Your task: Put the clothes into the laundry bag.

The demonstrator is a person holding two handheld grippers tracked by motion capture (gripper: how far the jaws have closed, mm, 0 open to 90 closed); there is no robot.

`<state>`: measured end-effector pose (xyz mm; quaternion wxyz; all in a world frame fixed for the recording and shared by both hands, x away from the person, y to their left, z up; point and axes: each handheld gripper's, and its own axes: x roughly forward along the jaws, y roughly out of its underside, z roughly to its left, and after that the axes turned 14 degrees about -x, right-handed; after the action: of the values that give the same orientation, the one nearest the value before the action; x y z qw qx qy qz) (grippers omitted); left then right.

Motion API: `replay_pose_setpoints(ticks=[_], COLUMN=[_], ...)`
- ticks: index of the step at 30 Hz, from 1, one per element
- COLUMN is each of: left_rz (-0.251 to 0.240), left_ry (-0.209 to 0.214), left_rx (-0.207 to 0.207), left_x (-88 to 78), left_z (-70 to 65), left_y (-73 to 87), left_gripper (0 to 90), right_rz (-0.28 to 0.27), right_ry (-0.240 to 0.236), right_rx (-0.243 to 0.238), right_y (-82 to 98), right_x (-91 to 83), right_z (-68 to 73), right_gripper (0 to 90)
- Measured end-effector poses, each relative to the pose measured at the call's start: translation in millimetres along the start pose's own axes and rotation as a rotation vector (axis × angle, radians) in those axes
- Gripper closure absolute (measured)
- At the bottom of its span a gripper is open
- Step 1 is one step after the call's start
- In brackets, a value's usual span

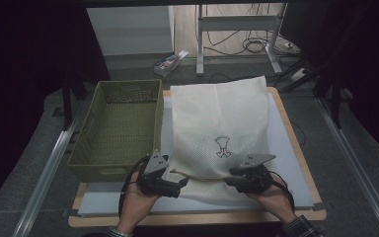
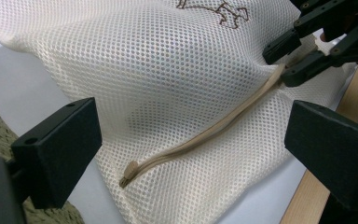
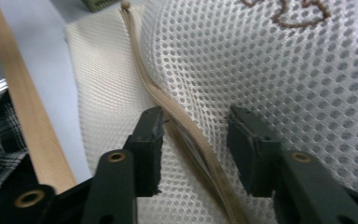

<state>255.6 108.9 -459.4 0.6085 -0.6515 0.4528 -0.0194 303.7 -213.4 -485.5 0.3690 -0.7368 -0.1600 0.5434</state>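
High view: a cream mesh bag (image 1: pixel 218 129) lies flat on the tabletop (image 1: pixel 296 163), just right of a green basket (image 1: pixel 120 128). Along the bag's near edge runs a tan zipper (image 1: pixel 197 177). The left tongs (image 1: pixel 181 183) gape wide at its end. The right tongs (image 3: pixel 196 140) straddle the zipper, partly parted, pads not touching it.

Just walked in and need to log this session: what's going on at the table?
A person is working on a cream mesh laundry bag lying on the table beside an empty green basket. Both grippers sit at the bag's near edge, along its tan zipper. The left gripper stands wide open around the zipper's end. The right gripper is open too, with the zipper between its jaws but not pinched.
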Motion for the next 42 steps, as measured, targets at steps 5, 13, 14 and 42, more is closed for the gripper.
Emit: replay_pose_setpoints(ticks=[5,13,14,42], left_rz=[-0.003,0.005,0.005,-0.009], left_ry=[0.0,0.014,0.015,0.018], left_rx=[0.002,0.016,0.017,0.002], left_x=[0.5,2.8,2.4,-33.4], left_z=[2.3,0.1,-0.2,1.1], left_y=[1.9,4.8,4.9,34.6], left_gripper=[3.6,3.6,3.6,1.1], right_rz=[-0.037,-0.087,-0.092,-0.135], right_ry=[-0.003,0.01,0.012,0.068], right_rx=[0.002,0.028,0.029,0.05], right_y=[-7.9,-12.6,-13.2,-0.6], right_x=[-6.6,-15.4,-16.7,-54.2], right_z=[0.6,-1.3,-1.4,4.5], right_gripper=[45.0,33.2,32.1,4.6])
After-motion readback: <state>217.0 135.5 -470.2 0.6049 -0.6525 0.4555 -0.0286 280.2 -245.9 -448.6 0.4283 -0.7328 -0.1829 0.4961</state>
